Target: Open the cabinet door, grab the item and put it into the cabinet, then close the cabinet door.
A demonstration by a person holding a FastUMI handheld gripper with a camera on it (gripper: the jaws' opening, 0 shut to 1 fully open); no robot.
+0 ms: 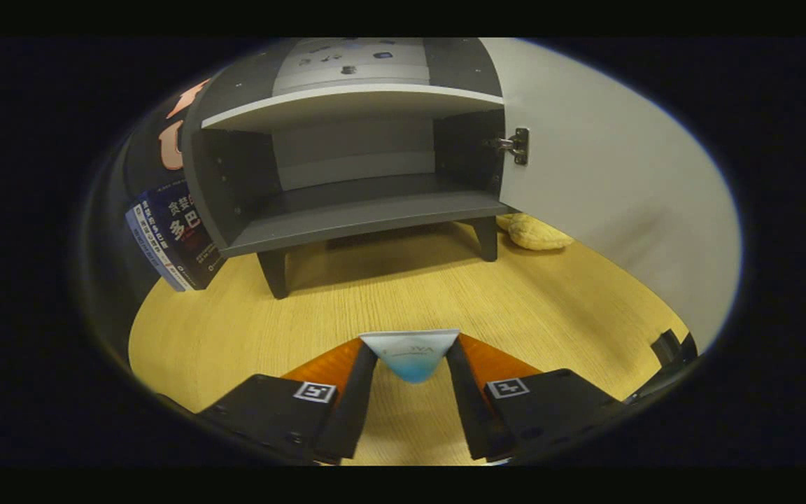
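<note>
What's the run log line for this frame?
door: open | gripper: shut on packet | cabinet: beyond the fingers, shelf bare | next: likely place packet inside

The item in the claw: lower part hidden between the fingers, print too blurred to read. Cabinet: top cut off, small objects on it too small to identify. Book left of cabinet: partly hidden behind it. Yellow object right of cabinet: partly hidden by door, identity unclear.
</note>
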